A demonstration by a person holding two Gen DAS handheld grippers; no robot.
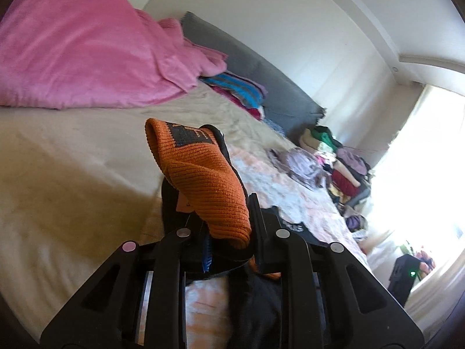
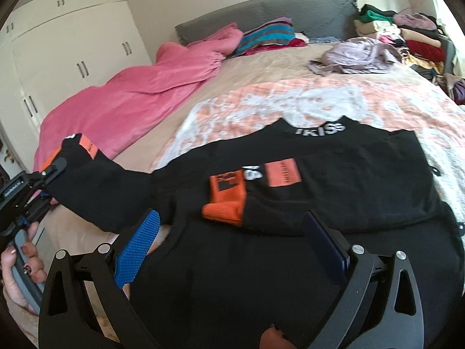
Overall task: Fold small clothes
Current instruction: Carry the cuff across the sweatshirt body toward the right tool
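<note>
Clamping a black sock with an orange cuff (image 1: 200, 174), the left gripper (image 1: 221, 232) holds it lifted off the bed (image 1: 72, 157), its fingers pinched tight on the knit; from the right wrist view that sock (image 2: 96, 192) hangs out at the left, beside a hand (image 2: 20, 264) on the grip. Further right, its mate (image 2: 232, 200) lies flat on a black garment (image 2: 334, 180) spread over the peach-and-white patterned cover (image 2: 290, 101). Nearer, the right gripper (image 2: 232, 241) hovers above that garment, jaws spread wide apart, gripping nothing.
</note>
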